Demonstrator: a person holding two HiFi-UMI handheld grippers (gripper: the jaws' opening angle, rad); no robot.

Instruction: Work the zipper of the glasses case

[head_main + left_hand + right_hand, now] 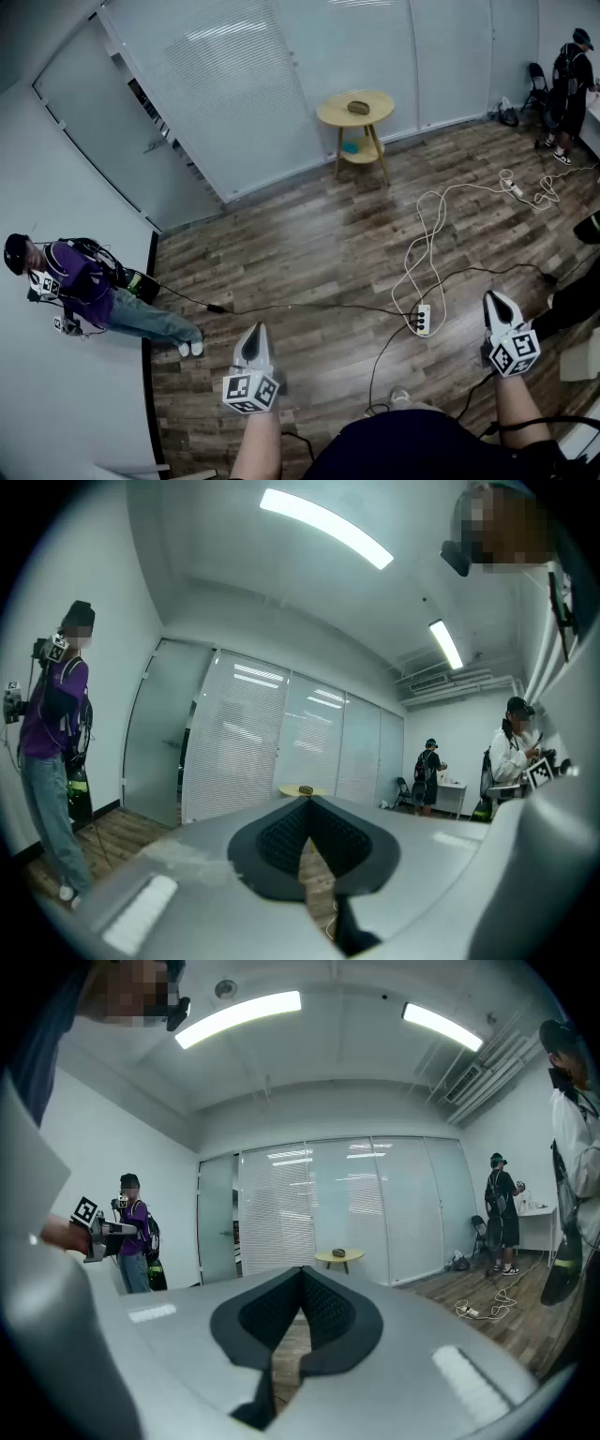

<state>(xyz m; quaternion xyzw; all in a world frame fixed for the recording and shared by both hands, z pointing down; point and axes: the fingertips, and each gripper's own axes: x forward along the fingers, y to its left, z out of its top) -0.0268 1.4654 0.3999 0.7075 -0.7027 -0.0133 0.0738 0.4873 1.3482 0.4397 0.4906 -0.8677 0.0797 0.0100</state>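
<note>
Work on the zipper had not begun. A small round table (330,114) stood well ahead of both pairs of jaws. The left gripper (254,334) and right gripper (494,302) each had jaws pressed together on nothing. The dark glasses case (358,107) lay on that table, far beyond them, too small to show its zipper or contents.

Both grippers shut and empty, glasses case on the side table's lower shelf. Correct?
Not quite. The glasses case lies on the top of the round side table, not its lower shelf; the head view shows it. The left gripper and right gripper are shut and empty, as stated.
</note>
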